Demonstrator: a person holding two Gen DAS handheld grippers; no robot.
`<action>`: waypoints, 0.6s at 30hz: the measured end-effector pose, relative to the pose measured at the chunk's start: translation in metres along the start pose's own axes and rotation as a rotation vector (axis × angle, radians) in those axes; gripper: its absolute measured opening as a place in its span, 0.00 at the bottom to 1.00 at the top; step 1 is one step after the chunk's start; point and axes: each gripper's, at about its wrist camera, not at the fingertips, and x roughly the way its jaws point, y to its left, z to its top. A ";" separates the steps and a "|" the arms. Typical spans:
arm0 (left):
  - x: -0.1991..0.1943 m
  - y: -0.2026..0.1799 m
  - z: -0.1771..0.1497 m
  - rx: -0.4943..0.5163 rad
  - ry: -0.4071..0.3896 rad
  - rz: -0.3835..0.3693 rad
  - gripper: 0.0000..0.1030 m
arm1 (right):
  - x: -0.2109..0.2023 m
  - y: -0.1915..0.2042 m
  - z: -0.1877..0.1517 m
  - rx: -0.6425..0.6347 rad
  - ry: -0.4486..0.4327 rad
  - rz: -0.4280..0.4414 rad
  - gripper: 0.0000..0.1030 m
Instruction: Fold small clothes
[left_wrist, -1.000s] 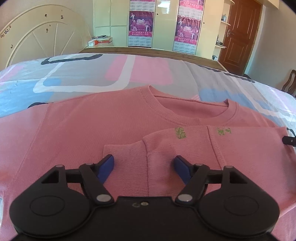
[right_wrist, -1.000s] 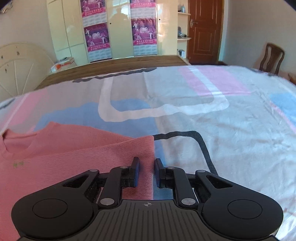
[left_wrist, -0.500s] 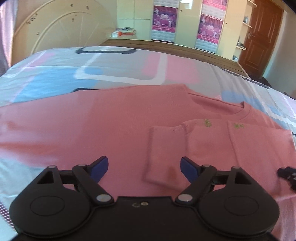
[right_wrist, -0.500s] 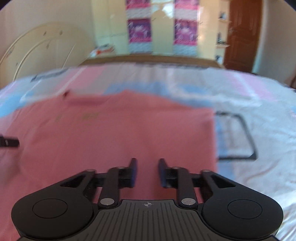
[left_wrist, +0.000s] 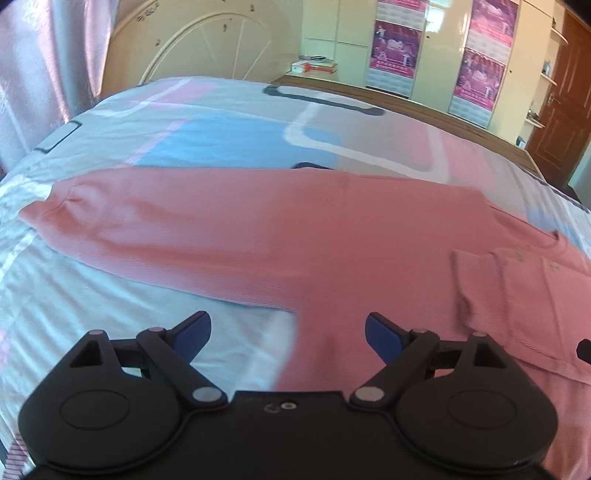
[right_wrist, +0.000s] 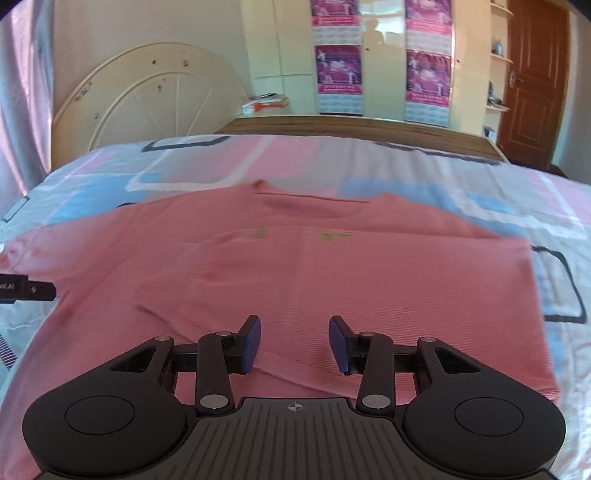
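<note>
- Knitwear first: a salmon-pink, fine-ribbed, long-sleeved knit top (right_wrist: 295, 266) lies flat on a bed sheet (right_wrist: 480, 192) patterned with pastel pink, blue and white blocks and dark rounded outlines.
- From the right wrist view the top's round neckline points away toward the wooden footboard (right_wrist: 332, 127), and small yellow-green marks sit on the layer folded across the chest.
- One sleeve is folded over the body; its ribbed cuff (left_wrist: 476, 280) shows at the right of the left wrist view.
- The other sleeve (left_wrist: 177, 221) stretches out unfolded to the left across the sheet, its cuff end near the sheet's left side.
- The left gripper (left_wrist: 287, 334), black with blue pads, has its jaws spread wide and holds nothing; it hovers by the armpit of the outstretched sleeve, one pad over sheet, the other over pink knit.
- The right gripper (right_wrist: 294, 343) has its jaws parted about halfway, with nothing between them, above the lower part of the garment.
- A cream arched headboard (right_wrist: 147, 99), cream wardrobe doors with magenta posters (right_wrist: 338, 70) and a brown panelled door (right_wrist: 532, 81) stand behind the bed.
</note>
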 end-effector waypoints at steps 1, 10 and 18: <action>0.004 0.010 0.002 -0.006 0.005 0.002 0.87 | 0.002 0.009 0.001 0.001 0.002 -0.002 0.41; 0.039 0.111 0.022 -0.142 0.040 0.025 0.87 | 0.042 0.086 0.014 -0.010 0.026 -0.014 0.49; 0.053 0.206 0.030 -0.311 0.028 0.108 0.87 | 0.073 0.127 0.025 -0.007 0.038 -0.038 0.49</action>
